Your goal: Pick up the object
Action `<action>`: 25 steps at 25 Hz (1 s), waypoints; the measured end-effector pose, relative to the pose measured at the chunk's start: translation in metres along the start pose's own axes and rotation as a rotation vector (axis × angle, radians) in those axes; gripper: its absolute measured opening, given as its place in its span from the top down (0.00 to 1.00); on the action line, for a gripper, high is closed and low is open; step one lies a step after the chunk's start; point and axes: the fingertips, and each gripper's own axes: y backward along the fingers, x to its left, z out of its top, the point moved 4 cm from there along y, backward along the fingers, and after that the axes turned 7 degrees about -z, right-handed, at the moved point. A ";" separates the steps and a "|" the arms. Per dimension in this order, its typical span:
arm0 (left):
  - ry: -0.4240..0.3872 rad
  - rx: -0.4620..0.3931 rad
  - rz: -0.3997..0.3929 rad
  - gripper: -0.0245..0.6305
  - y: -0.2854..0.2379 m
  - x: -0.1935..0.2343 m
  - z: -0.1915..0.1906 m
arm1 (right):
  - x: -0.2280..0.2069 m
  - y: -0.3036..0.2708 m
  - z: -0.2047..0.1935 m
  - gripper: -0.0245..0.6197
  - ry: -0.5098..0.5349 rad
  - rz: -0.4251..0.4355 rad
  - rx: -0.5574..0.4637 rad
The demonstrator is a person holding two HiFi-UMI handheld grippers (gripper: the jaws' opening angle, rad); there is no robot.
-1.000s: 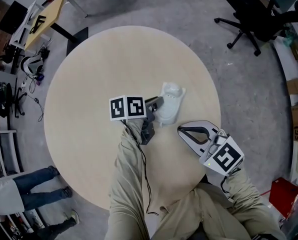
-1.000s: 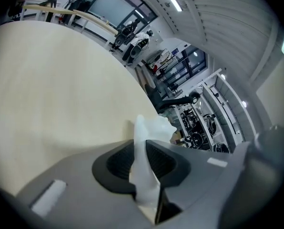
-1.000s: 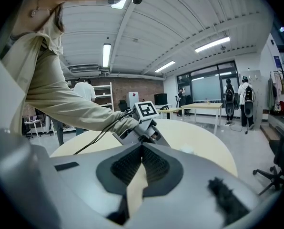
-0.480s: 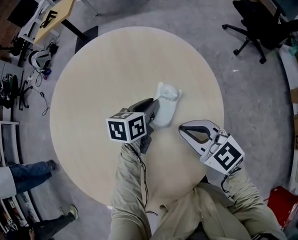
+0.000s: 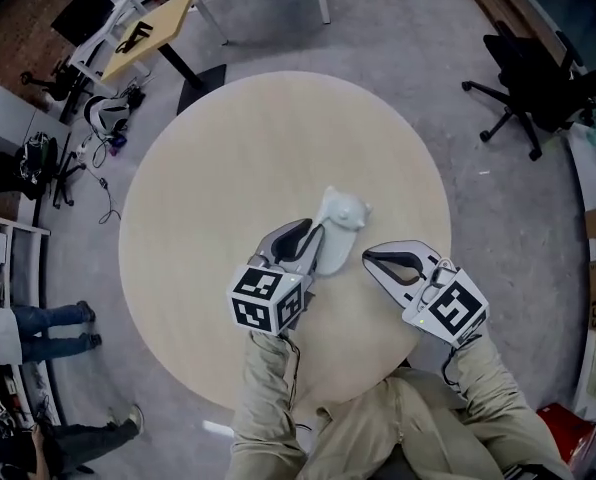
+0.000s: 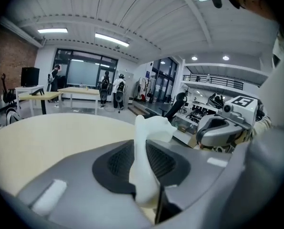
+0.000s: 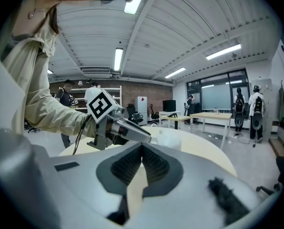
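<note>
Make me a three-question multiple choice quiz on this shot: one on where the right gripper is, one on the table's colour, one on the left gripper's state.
1. Where is the right gripper?
A) Beside the white object, apart from it
B) Clamped on it
C) Out of sight

2. What colour is the table?
A) Black
B) Light wood
C) Red

3. What state is the left gripper in?
A) Open and empty
B) Shut on the white object
C) Shut on nothing

Answers:
1 A: the head view shows bare table between the two.
2 B: the round top is pale beige.
3 B: the left gripper view shows the object pinched between its jaws.
</note>
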 end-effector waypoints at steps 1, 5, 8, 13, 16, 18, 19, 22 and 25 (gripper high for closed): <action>-0.017 -0.016 0.007 0.84 0.006 -0.004 0.002 | 0.002 0.001 0.001 0.96 0.004 0.003 0.000; -0.071 -0.091 0.034 0.84 0.031 -0.021 0.015 | 0.007 0.005 0.013 0.96 0.020 0.017 -0.019; -0.113 -0.129 0.057 0.84 0.048 -0.032 0.016 | 0.013 0.011 0.016 0.96 0.034 0.026 -0.023; -0.157 -0.177 0.113 0.84 0.076 -0.045 0.015 | 0.025 0.016 0.021 0.96 0.053 0.041 -0.036; -0.175 -0.186 0.138 0.84 0.076 -0.051 0.024 | 0.016 0.020 0.026 0.96 0.059 0.059 -0.043; -0.176 -0.195 0.151 0.84 0.071 -0.054 0.032 | 0.005 0.022 0.030 0.96 0.064 0.073 -0.051; -0.177 -0.199 0.158 0.84 0.071 -0.056 0.033 | 0.004 0.024 0.031 0.96 0.068 0.079 -0.056; -0.185 -0.215 0.177 0.84 0.090 -0.064 0.025 | 0.022 0.027 0.030 0.96 0.084 0.093 -0.063; -0.198 -0.234 0.196 0.84 0.100 -0.071 0.018 | 0.030 0.031 0.027 0.96 0.094 0.107 -0.068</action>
